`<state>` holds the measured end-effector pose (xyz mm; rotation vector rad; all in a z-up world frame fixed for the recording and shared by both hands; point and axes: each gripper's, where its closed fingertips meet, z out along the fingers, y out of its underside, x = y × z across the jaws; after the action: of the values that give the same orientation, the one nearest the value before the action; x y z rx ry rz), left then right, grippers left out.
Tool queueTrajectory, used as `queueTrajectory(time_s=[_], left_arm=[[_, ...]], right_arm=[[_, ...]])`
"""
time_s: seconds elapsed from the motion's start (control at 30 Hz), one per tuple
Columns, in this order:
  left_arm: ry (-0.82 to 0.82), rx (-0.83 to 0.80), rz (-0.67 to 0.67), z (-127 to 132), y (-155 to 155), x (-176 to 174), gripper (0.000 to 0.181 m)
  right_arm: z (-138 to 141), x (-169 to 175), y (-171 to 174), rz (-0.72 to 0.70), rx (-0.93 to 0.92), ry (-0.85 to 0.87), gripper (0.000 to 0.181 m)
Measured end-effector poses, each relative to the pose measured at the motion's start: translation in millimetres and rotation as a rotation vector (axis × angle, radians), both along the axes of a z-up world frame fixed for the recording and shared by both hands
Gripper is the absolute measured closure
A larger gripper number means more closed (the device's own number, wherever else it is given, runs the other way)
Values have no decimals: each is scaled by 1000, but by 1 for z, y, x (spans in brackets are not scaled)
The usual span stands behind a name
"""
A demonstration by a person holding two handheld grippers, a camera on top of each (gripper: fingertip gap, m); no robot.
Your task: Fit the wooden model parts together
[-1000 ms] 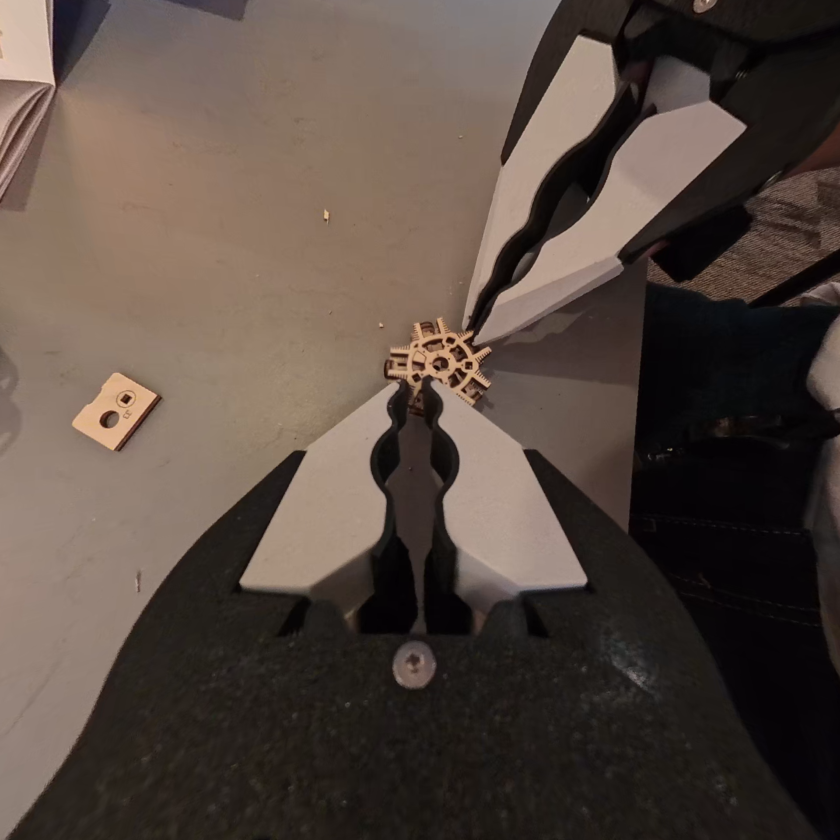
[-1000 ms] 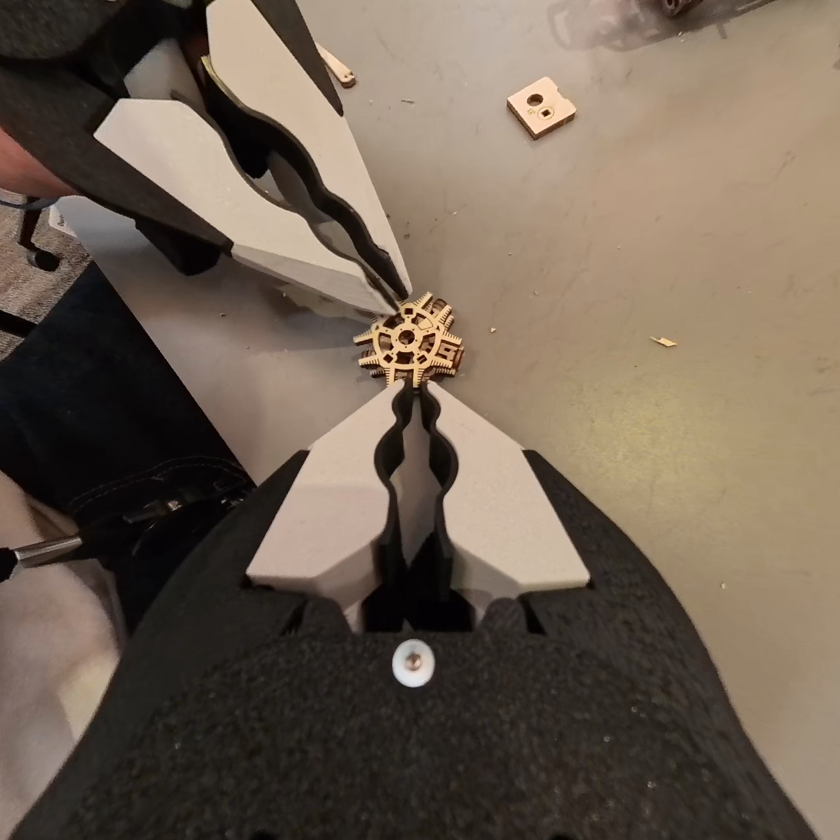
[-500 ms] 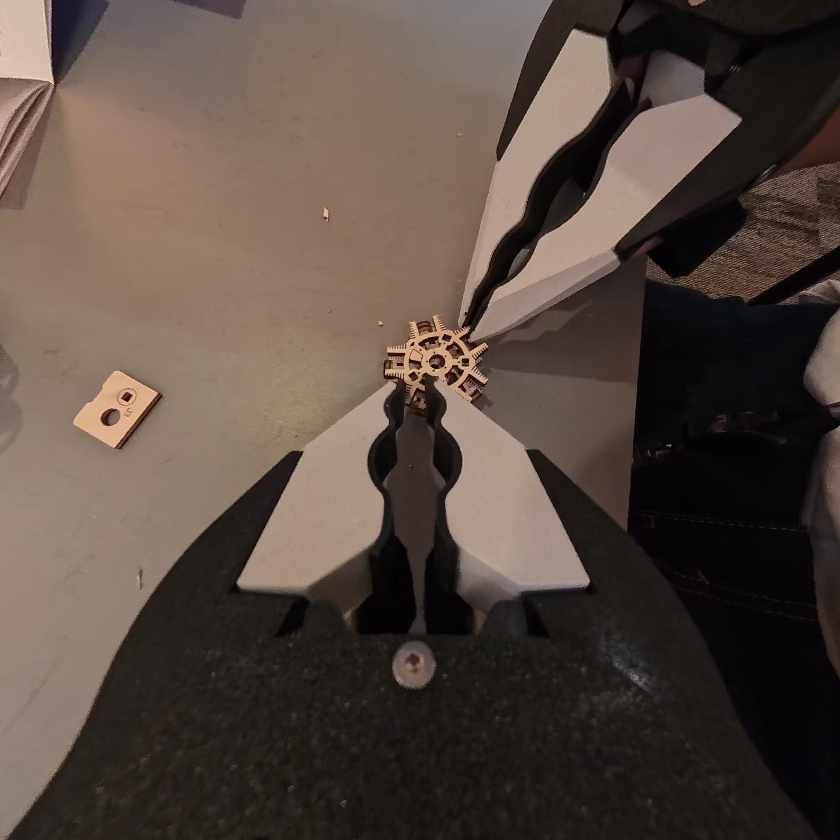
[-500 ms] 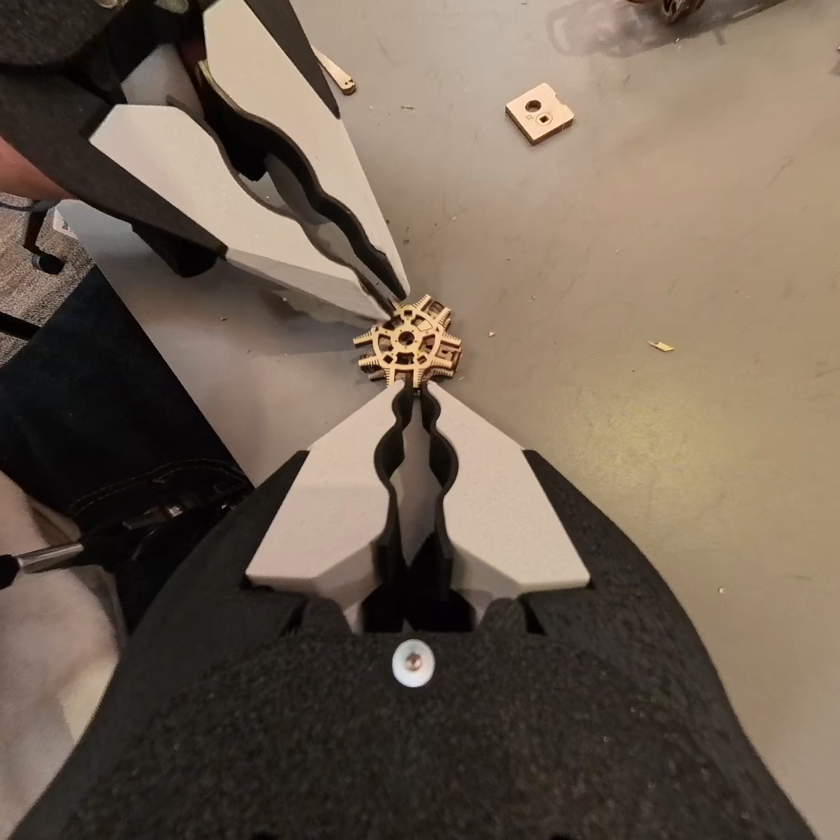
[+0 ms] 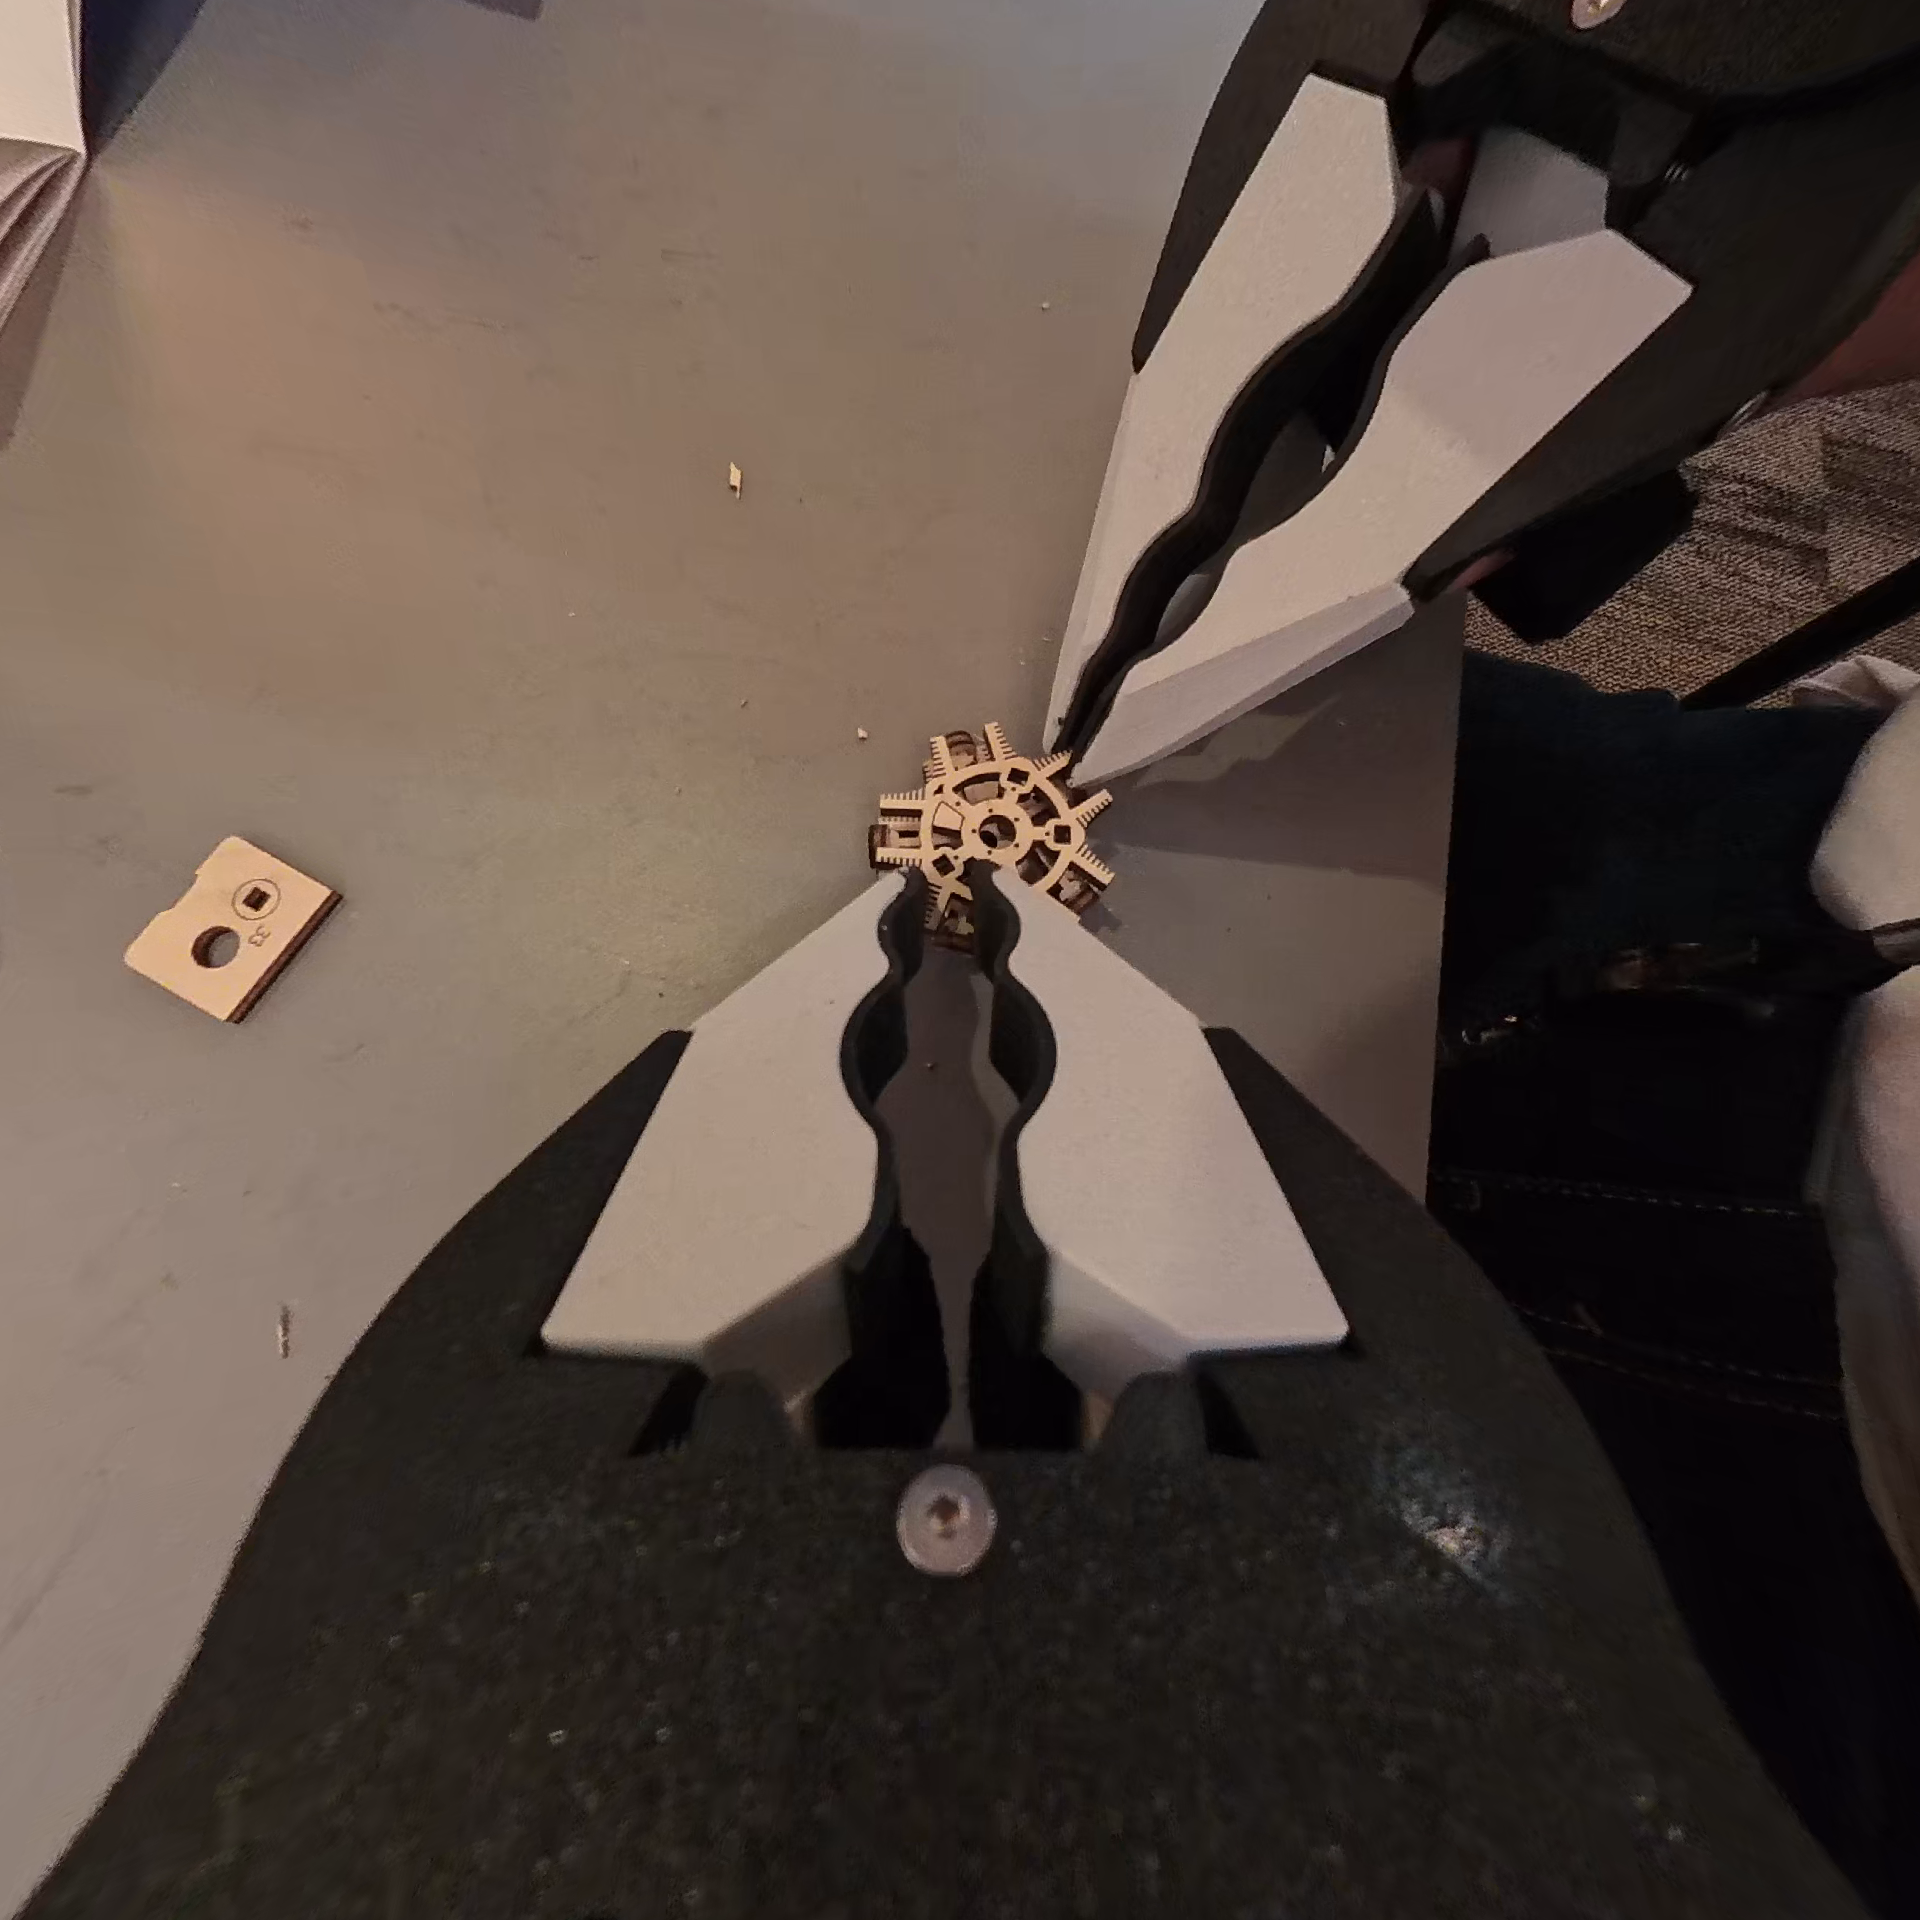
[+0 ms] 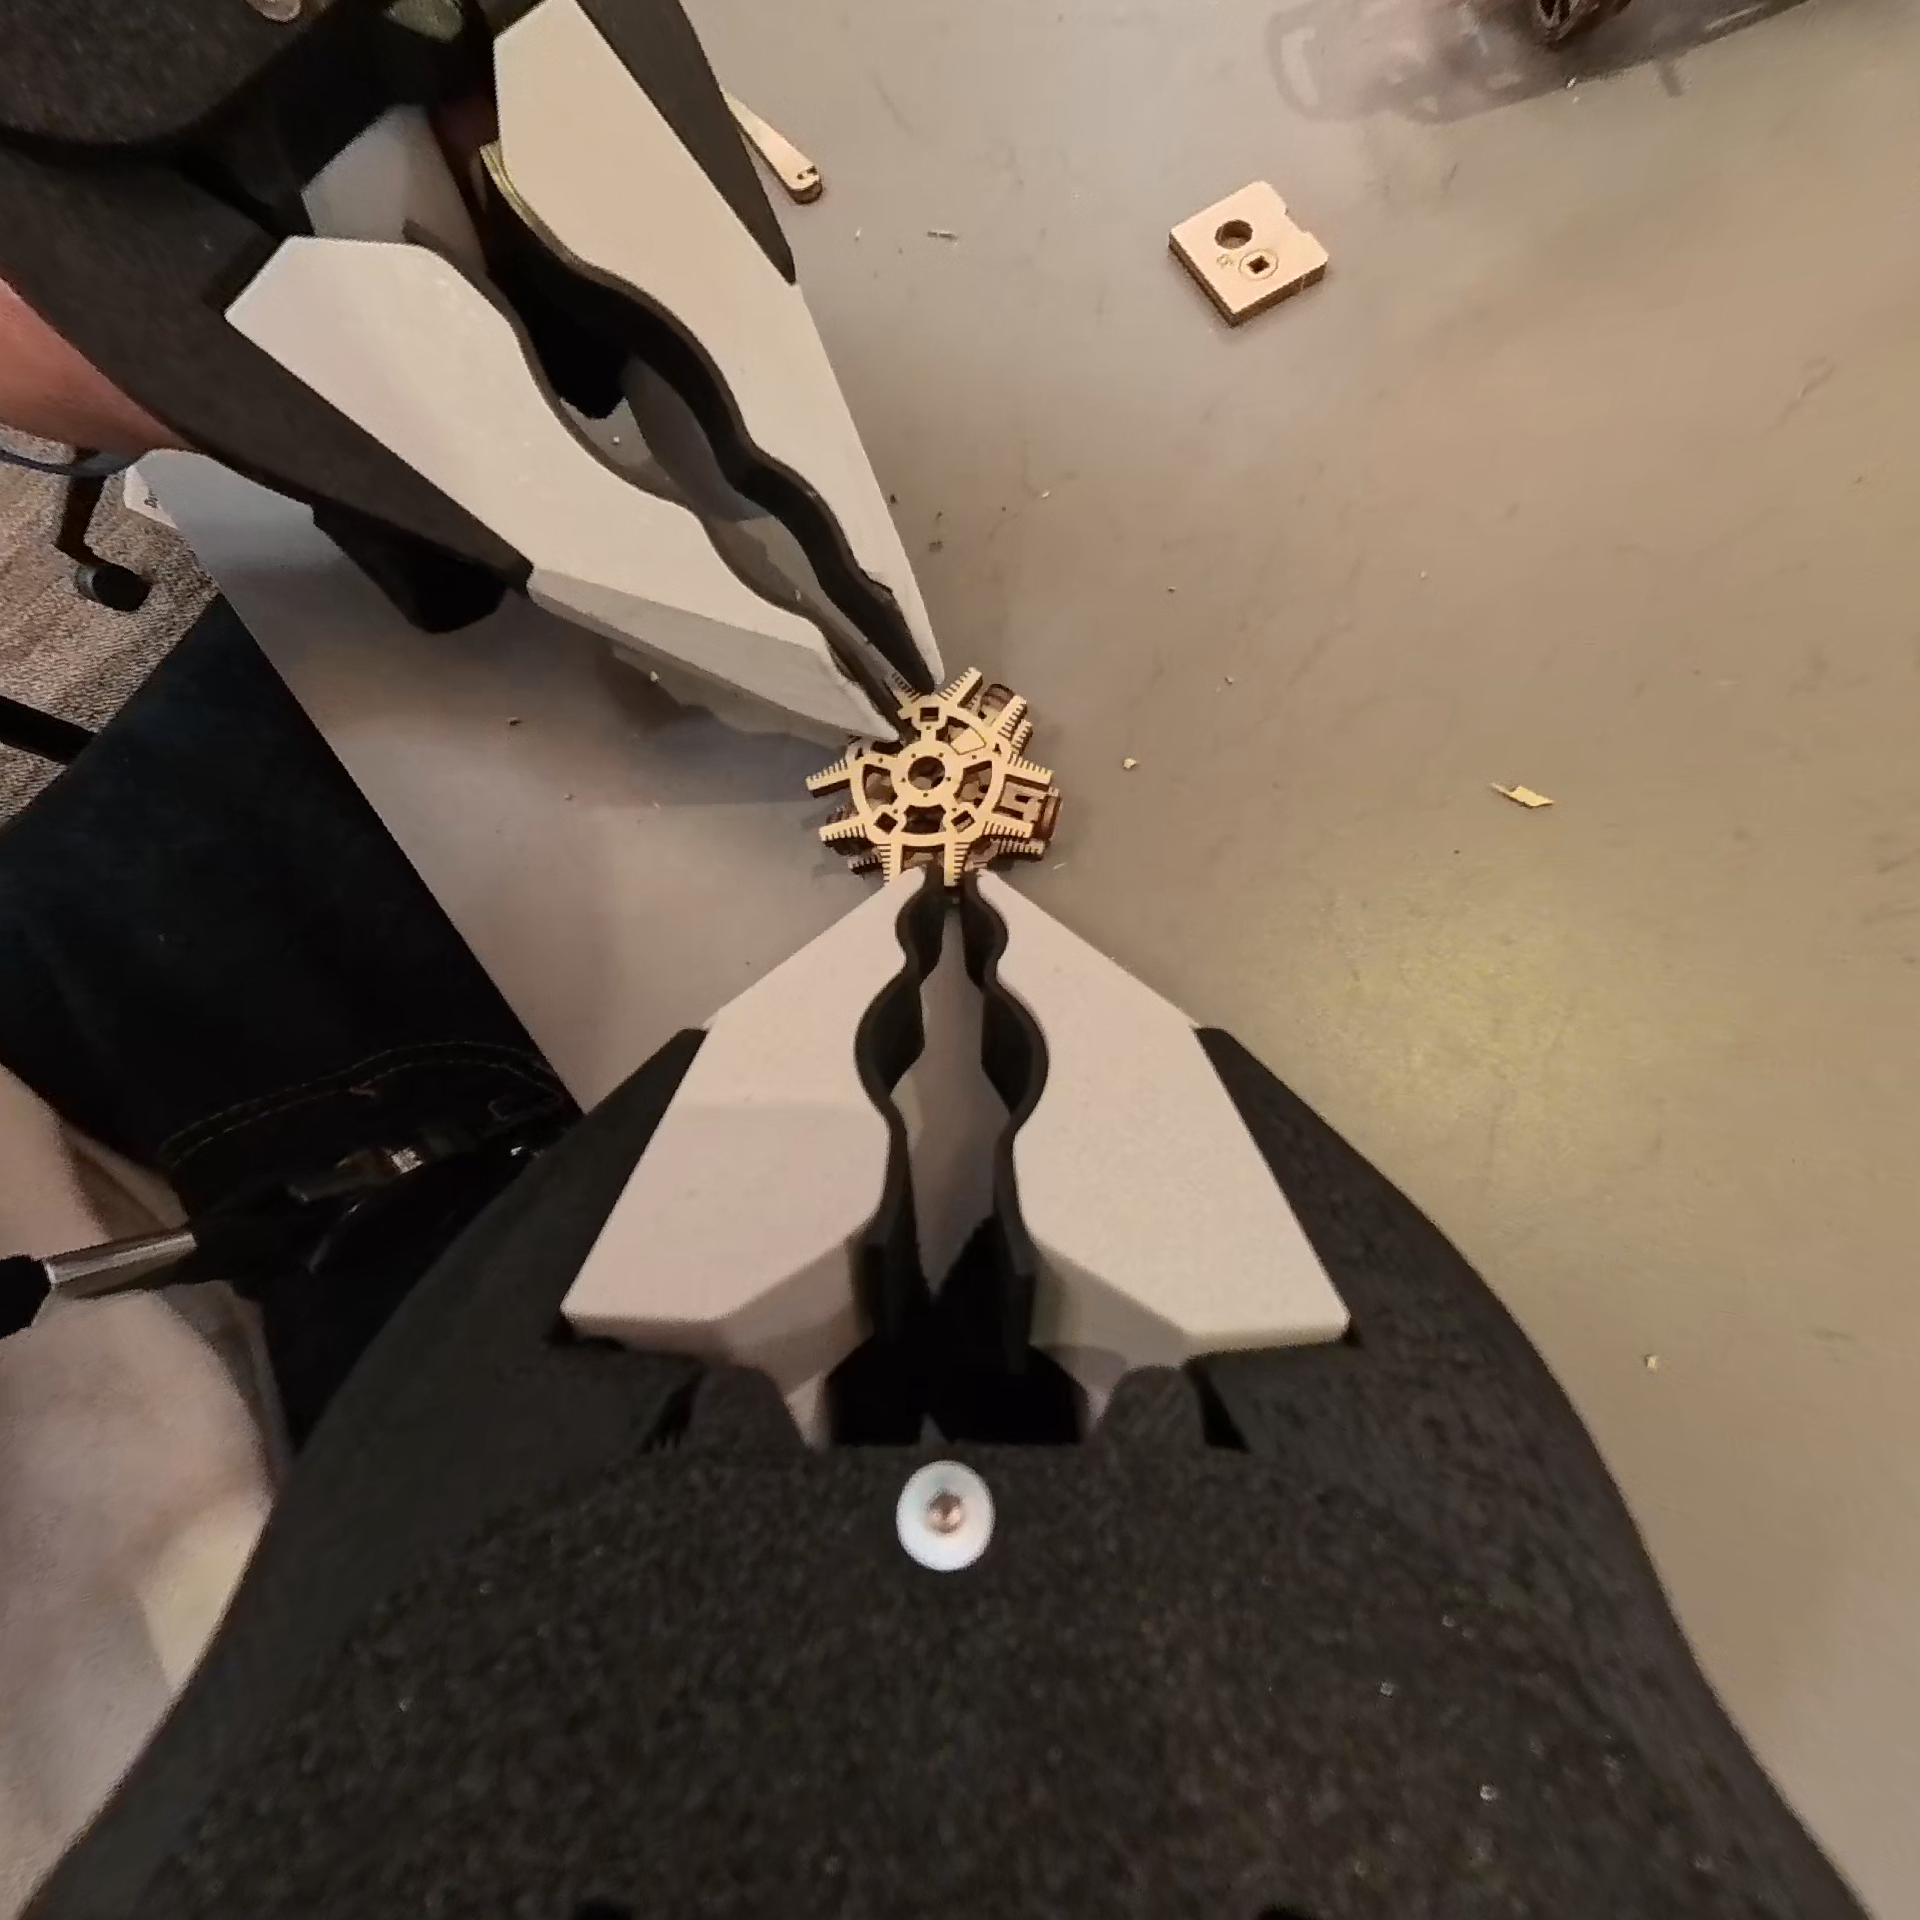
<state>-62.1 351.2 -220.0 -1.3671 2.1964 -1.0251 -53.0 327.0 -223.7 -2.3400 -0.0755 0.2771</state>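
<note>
Two grippers meet at one small wooden gear assembly point(image 5: 987, 836) near the table point(image 5: 468, 416) edge. The left gripper point(image 5: 948, 902) has its fingers drawn narrow, and one toothed spoke at the near rim sits between the tips. The right gripper point(image 6: 940, 891) is likewise narrowed onto a spoke on the opposite side. The assembly appears to comprise stacked toothed wheels with a central hole; whether it rests on the table or is lifted clear cannot be determined.

Step in hand, by judgement: seating or aligning the stacked layers while both tools steady the rim. The next move calls for light, evenly opposed pressure, since the thin spokes could snap or the stack could twist. A square wooden plate point(image 5: 231, 932) with two holes lies well apart, not yet fitted.
</note>
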Motion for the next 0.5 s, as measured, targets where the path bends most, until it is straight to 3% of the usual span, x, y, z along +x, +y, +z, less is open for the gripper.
queueTrajectory(time_s=[0.5], left_arm=[[2, 15, 1, -1, -1, 0, 176]], right_arm=[[2, -1, -4, 24, 21, 13, 174]])
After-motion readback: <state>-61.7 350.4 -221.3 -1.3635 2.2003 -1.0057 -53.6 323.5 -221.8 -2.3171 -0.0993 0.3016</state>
